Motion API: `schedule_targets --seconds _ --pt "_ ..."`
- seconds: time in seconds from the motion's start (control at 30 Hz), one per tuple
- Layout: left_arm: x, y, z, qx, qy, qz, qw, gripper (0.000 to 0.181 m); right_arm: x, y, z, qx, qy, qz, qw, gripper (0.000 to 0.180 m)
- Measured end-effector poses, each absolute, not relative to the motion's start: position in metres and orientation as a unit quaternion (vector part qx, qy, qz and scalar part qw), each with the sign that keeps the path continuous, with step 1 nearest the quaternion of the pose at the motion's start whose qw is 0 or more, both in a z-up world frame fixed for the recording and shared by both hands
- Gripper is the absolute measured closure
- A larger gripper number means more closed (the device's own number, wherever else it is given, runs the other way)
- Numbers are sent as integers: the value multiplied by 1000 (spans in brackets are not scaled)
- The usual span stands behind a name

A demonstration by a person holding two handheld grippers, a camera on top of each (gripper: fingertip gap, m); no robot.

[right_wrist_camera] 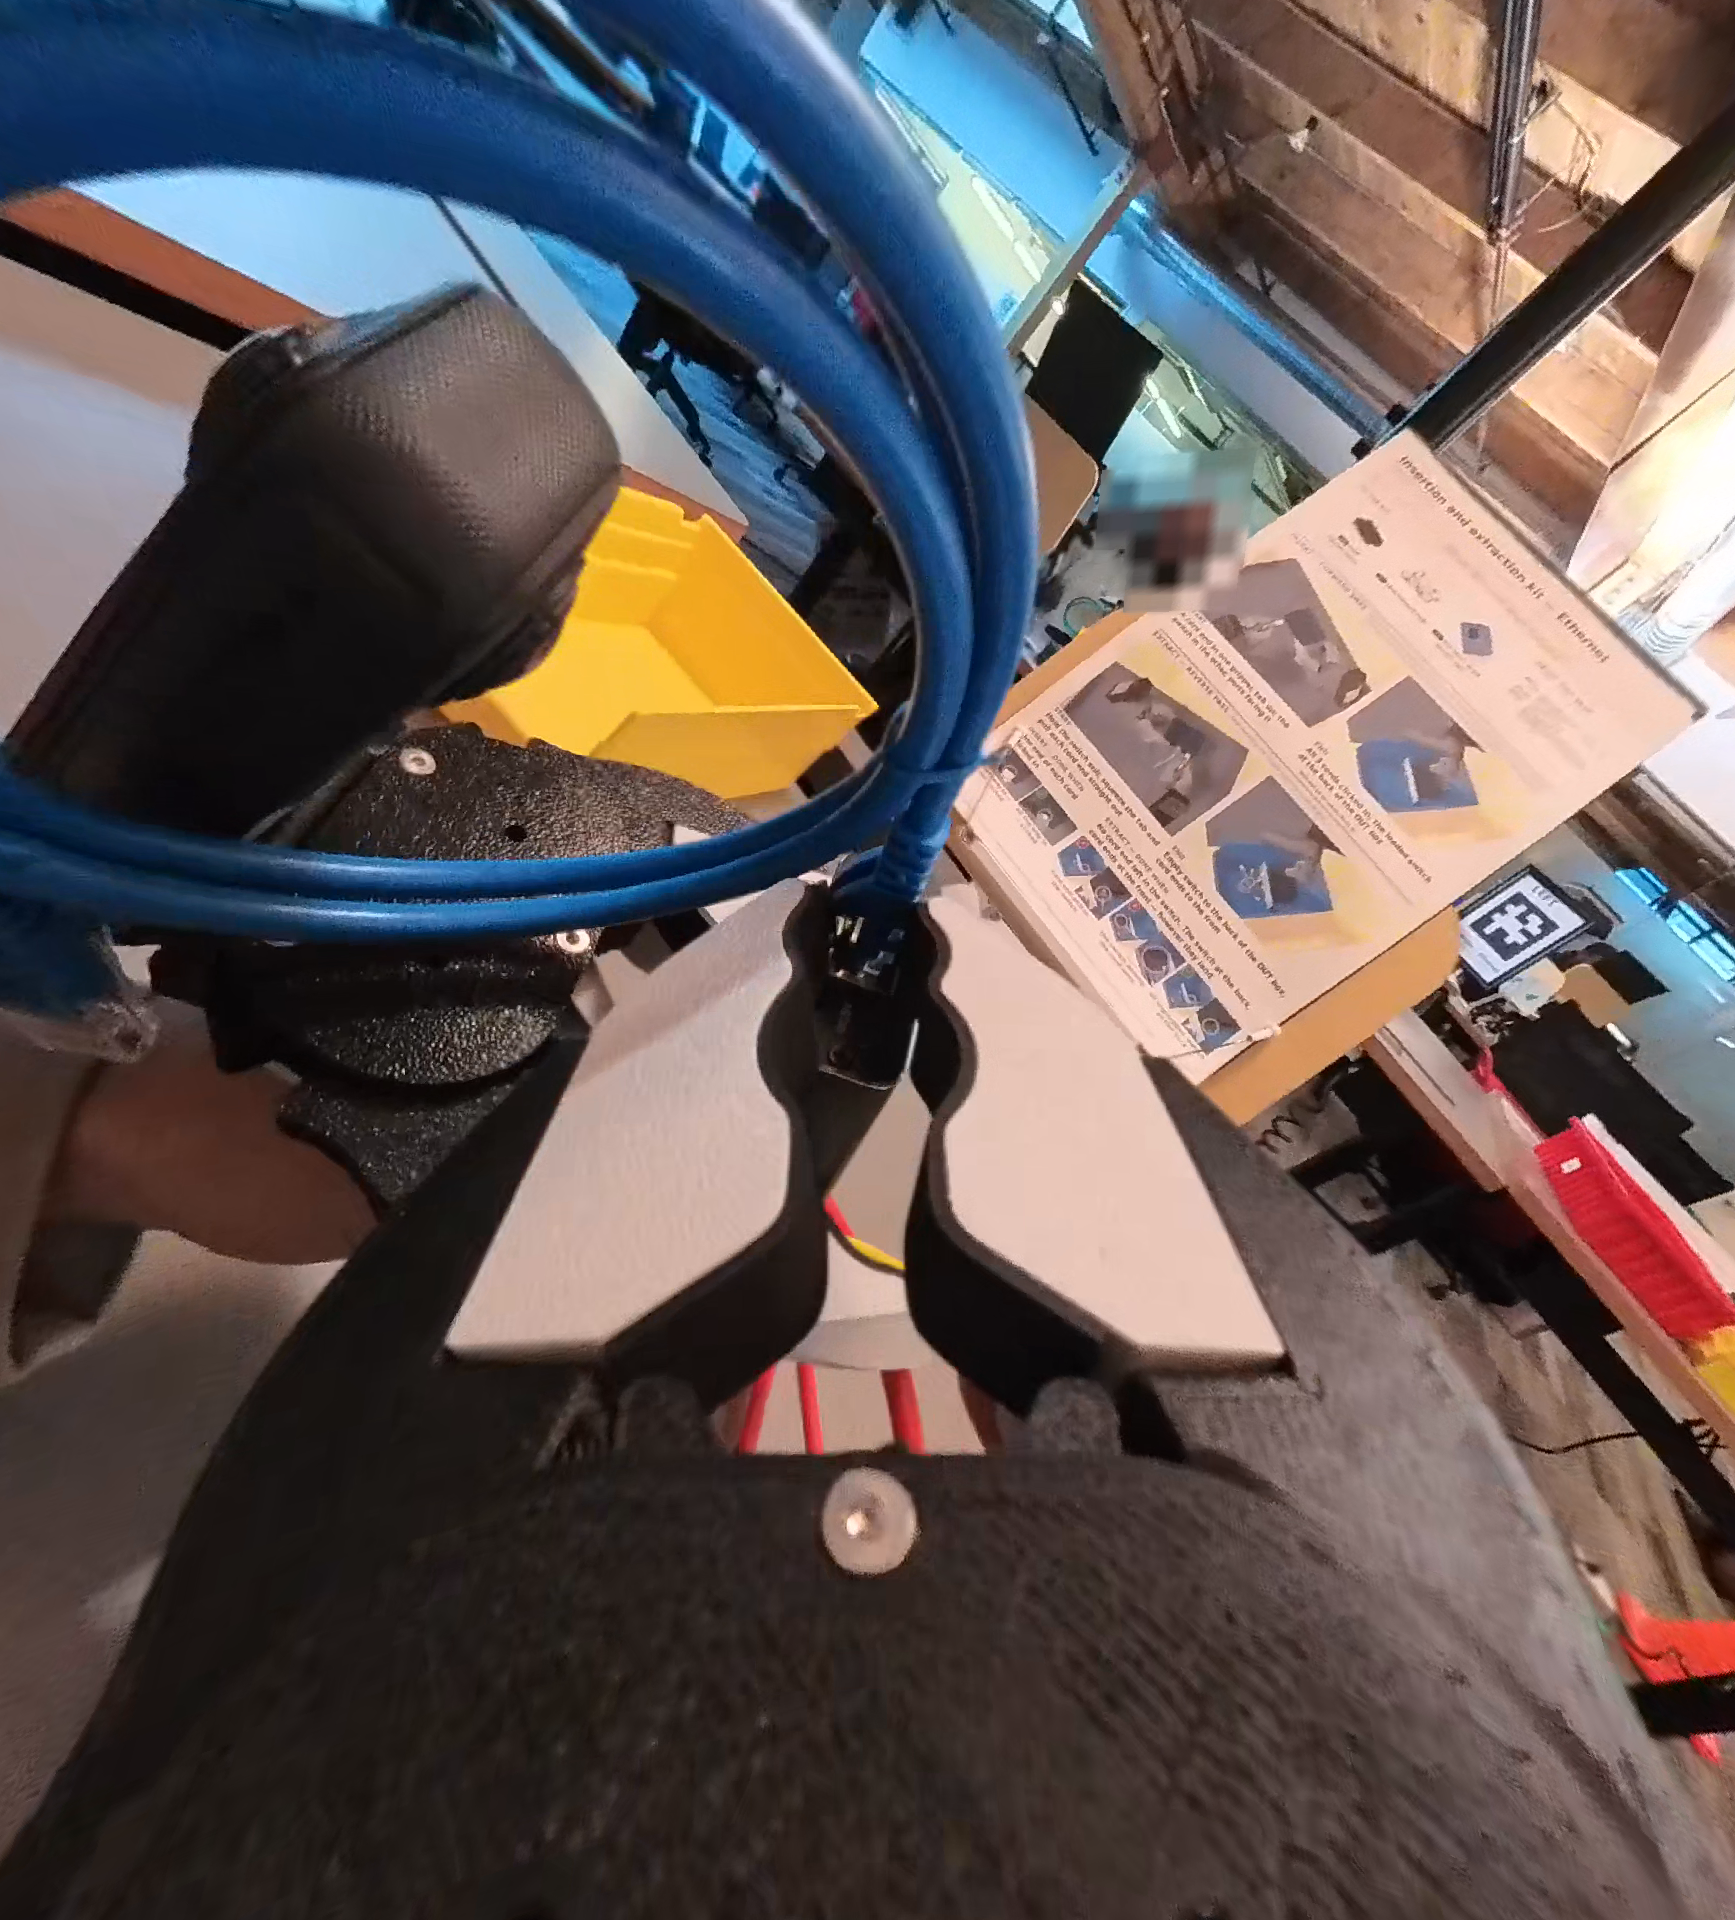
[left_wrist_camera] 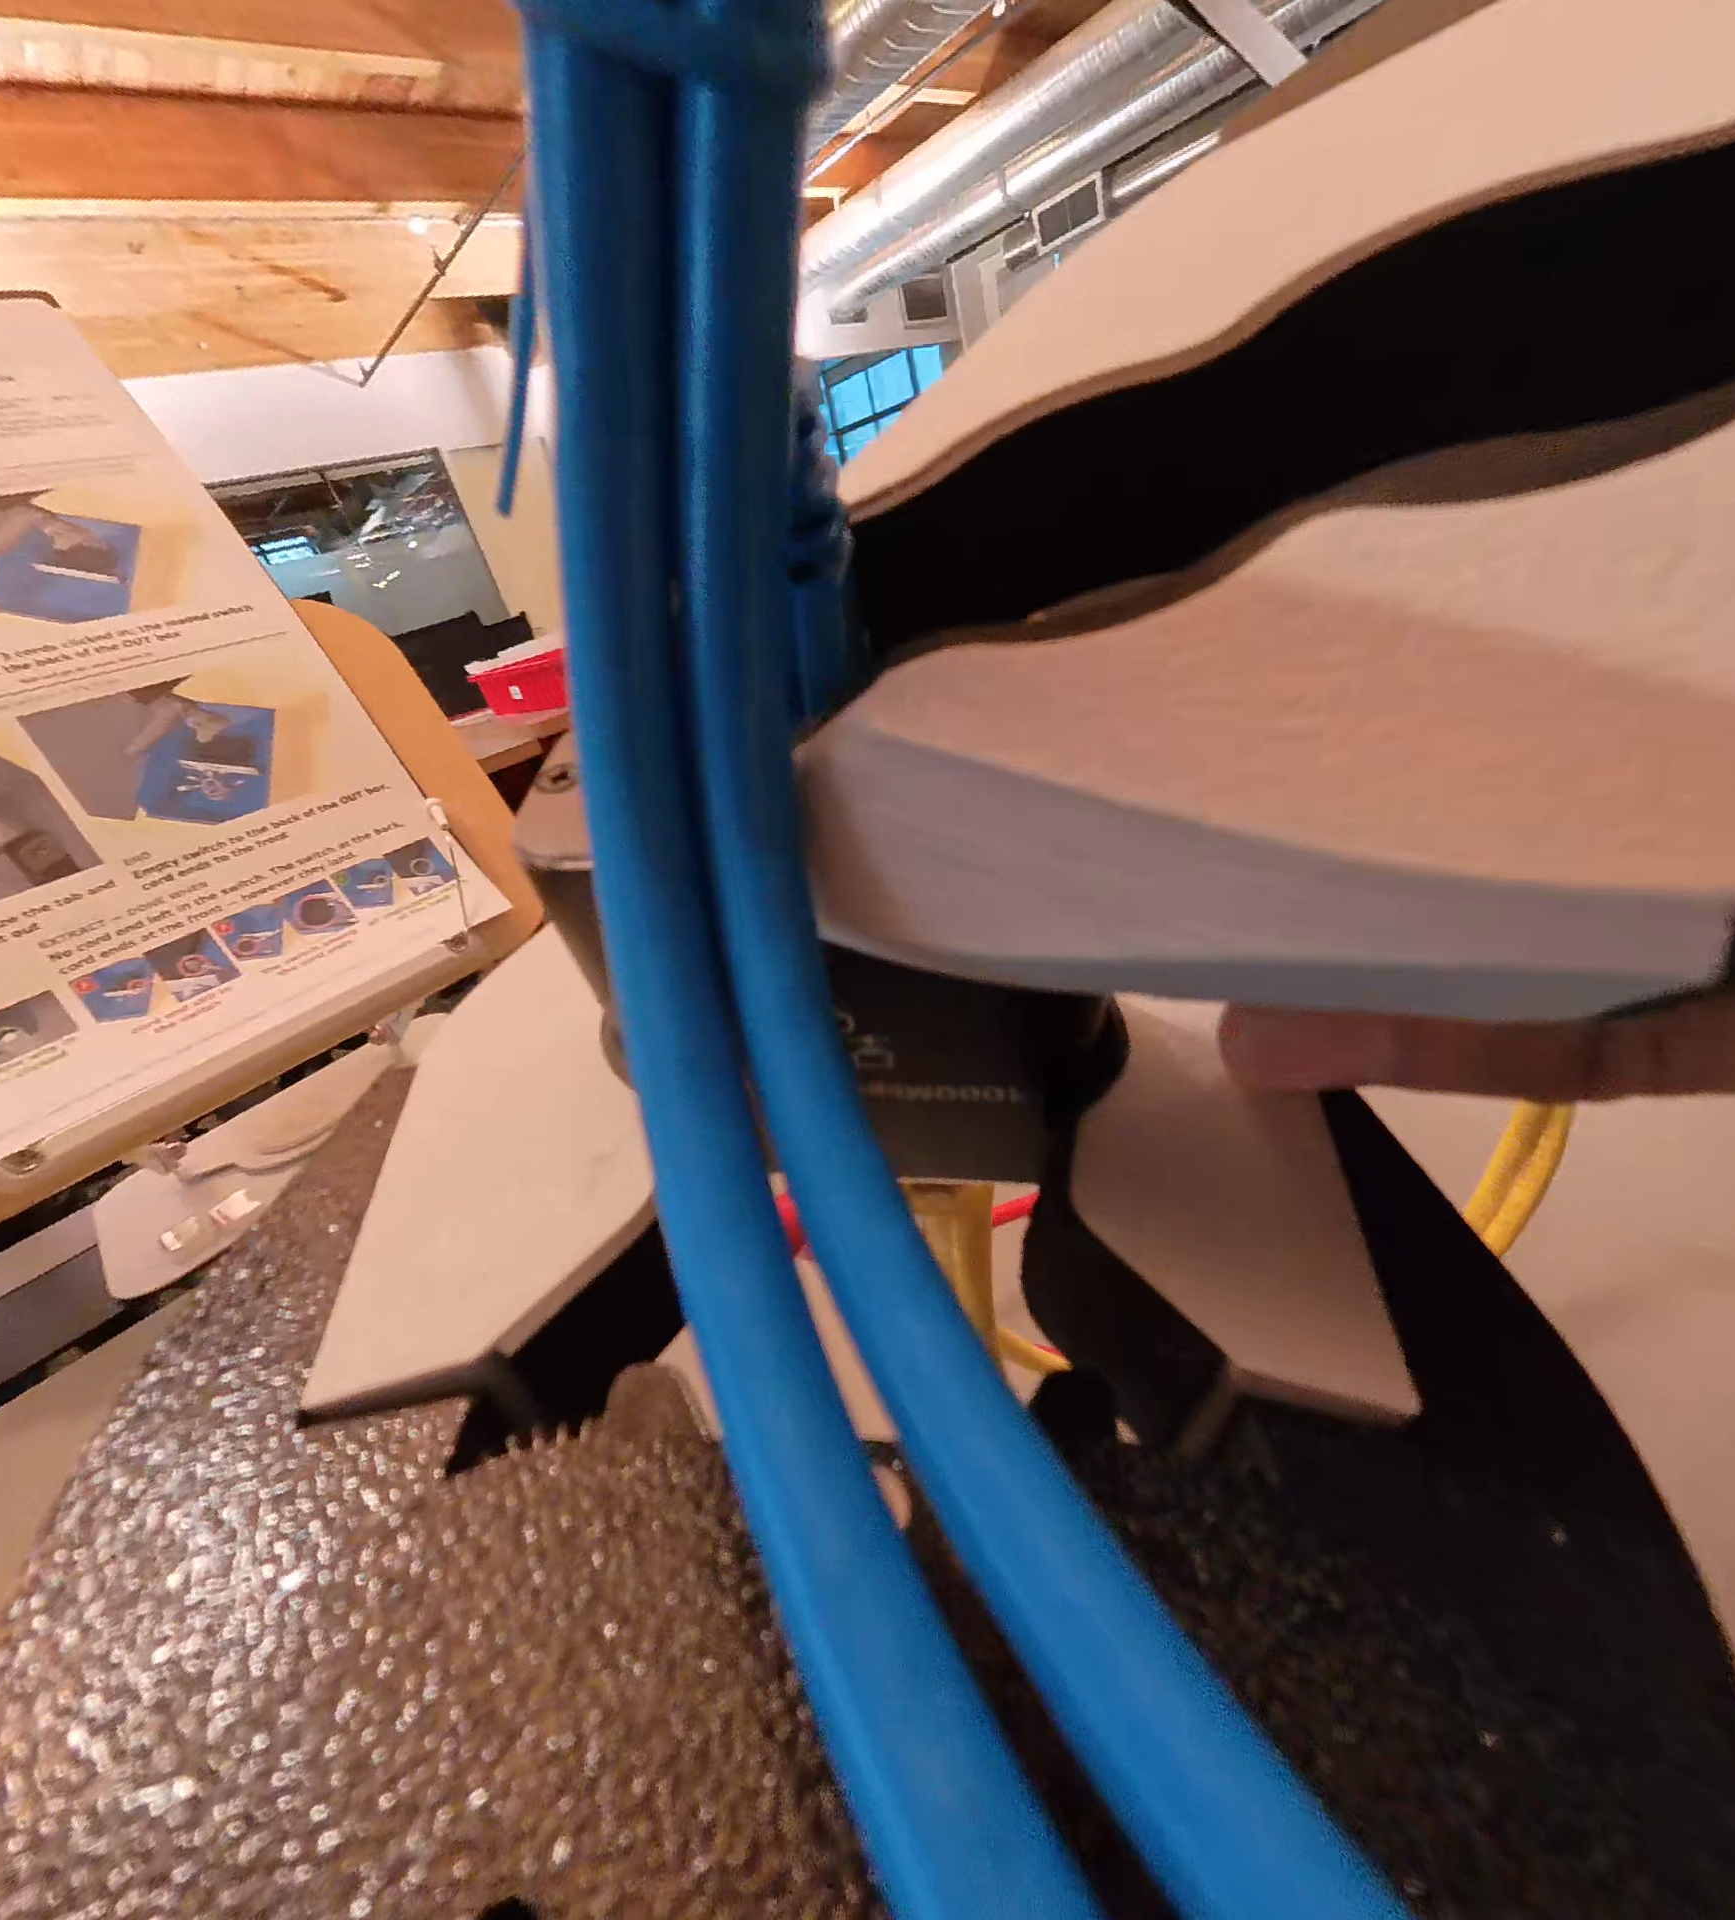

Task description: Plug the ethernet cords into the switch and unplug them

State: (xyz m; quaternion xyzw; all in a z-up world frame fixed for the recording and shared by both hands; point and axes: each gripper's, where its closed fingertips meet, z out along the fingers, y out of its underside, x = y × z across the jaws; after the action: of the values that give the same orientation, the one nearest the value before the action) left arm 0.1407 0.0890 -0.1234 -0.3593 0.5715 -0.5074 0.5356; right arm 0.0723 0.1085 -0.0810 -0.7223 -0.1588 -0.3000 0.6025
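Observation:
In the left wrist view my left gripper (left_wrist_camera: 847, 997) has its fingers (left_wrist_camera: 489, 1195) on either side of the dark switch (left_wrist_camera: 946, 1081) and looks shut on it, held up off the table. A looped blue ethernet cord (left_wrist_camera: 697, 1039) hangs across the front. Yellow (left_wrist_camera: 956, 1247) and red cords (left_wrist_camera: 1008, 1210) come out below the switch. My right gripper (right_wrist_camera: 868, 935) is shut on the blue cord's plug (right_wrist_camera: 899, 831) where it meets the switch (right_wrist_camera: 842, 1060). It also shows large at the upper right of the left wrist view (left_wrist_camera: 1258, 623).
An instruction sheet on a stand (left_wrist_camera: 115, 727) is at the left, also in the right wrist view (right_wrist_camera: 1310, 779). A yellow bin (right_wrist_camera: 676, 675) sits behind the left gripper's handle (right_wrist_camera: 354, 540). A glittery dark mat (left_wrist_camera: 323, 1610) lies below. A person's finger (left_wrist_camera: 1465, 1049) shows. One gripper's finger ends stand about 7 cm off the other's.

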Motion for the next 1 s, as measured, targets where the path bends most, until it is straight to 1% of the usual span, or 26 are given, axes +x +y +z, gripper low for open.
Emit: schedule_targets --seconds 0.13,0.3,0.43,0.53,0.63,0.67,0.73,0.8,0.83,1.0 --pt "141 86 -126 -355 575 -516 527 102 73 107 -83 -724 -177 -310 590 164" --pt "140 91 -126 -350 573 -492 554 102 69 107 -84 -718 -207 -324 580 164" --pt "139 85 -129 -356 574 -524 520 104 71 108 -85 -716 -229 -350 558 163" --pt "140 86 -130 -357 576 -516 525 104 72 107 -86 -722 -218 -320 574 162" --pt "142 90 -132 -362 578 -498 536 102 73 107 -87 -724 -232 -330 559 162" --pt "143 91 -133 -363 580 -494 536 102 74 108 -88 -726 -239 -332 553 165" --pt "142 96 -133 -364 577 -476 555 102 73 109 -88 -734 -234 -296 565 163" --pt "141 102 -129 -363 572 -450 581 101 74 109 -84 -735 -202 -229 606 165" --pt "142 103 -130 -366 575 -448 578 103 76 108 -83 -734 -195 -221 611 165" --pt "145 95 -141 -382 587 -489 520 104 79 112 -92 -742 -248 -302 545 166"
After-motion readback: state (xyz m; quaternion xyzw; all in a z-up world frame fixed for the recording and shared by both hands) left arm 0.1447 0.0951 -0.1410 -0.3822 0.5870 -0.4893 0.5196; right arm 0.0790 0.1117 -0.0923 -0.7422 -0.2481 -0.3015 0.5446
